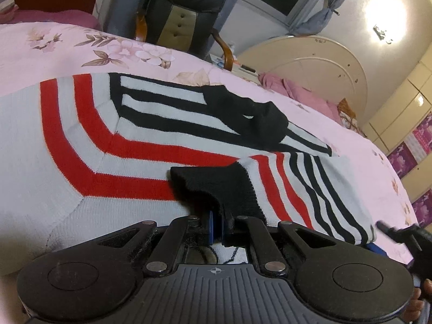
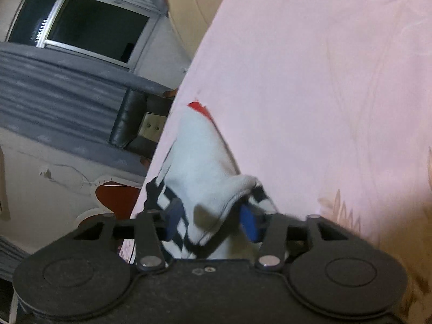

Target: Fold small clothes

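Observation:
A white knit sweater [image 1: 108,140] with red and black stripes lies spread on the pink floral bedsheet [image 1: 81,46]. One black cuff [image 1: 253,118] rests on its chest. My left gripper [image 1: 218,224] is shut on the other black cuff [image 1: 216,186], which folds up out of the pads. In the right wrist view the sweater [image 2: 199,162] bunches between my right gripper's [image 2: 212,221] blue pads [image 2: 249,224]. A striped fold of white cloth sits in a wide gap there and the pads do not squeeze it. That right gripper's tip [image 1: 388,232] also shows at the sweater's right edge.
A black leather chair [image 1: 183,13] stands beyond the far side of the bed. A cream curved headboard [image 1: 310,62] and a heap of pink cloth [image 1: 297,89] are at the right. Bare pink sheet [image 2: 310,81] stretches past the sweater. A dark window [image 2: 94,27] is behind.

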The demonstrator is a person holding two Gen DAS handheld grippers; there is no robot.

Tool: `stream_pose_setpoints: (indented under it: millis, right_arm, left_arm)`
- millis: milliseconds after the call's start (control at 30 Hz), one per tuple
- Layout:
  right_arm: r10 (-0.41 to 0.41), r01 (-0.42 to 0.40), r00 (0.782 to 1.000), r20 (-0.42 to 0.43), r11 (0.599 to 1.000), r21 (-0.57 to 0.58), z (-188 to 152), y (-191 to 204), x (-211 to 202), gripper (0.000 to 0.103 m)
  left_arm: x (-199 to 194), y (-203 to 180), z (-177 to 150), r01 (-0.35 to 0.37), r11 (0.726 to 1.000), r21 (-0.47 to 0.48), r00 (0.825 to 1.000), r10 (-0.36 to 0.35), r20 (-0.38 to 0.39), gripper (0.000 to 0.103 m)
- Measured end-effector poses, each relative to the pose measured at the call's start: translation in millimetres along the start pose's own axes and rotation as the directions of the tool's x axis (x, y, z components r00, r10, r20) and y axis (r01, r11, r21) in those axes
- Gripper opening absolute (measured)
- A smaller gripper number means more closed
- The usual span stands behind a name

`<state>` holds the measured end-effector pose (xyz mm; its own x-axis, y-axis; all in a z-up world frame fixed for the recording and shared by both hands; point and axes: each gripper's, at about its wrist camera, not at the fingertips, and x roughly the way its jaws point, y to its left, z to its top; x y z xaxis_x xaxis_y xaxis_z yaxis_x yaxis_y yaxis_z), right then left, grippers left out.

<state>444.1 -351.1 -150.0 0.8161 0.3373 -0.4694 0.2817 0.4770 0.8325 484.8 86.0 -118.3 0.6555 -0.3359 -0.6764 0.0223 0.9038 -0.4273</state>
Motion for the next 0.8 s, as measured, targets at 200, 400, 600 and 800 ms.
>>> stream_pose_setpoints:
  millis: [200, 400, 600, 800]
  right_arm:
    - [-0.134, 0.134, 0.991, 0.012, 0.967, -0.218, -6, 14, 3, 0.009]
    - [-0.141, 0.145, 0.989, 0.04, 0.919, -0.366, -4, 30, -26, 0.021]
    - [-0.141, 0.159, 0.987, 0.074, 0.879, -0.45, 14, 39, -27, 0.026]
    - [-0.141, 0.141, 0.989, 0.034, 0.881, -0.451, 13, 36, -18, 0.03]
  left_arm:
    - [3, -6, -3, -0.051, 0.996, 0.069, 0.999, 0.051, -0.001, 0.005]
    - [-14, -1, -3, -0.06, 0.997, 0.048, 0.997, 0.058, 0.04, 0.008]
    - [-14, 7, -2, -0.042, 0.999, 0.005, 0.998, 0.042, 0.043, 0.015]
    - [9, -1, 8, -0.017, 1.0, 0.003, 0.999, 0.017, 0.039, 0.009]
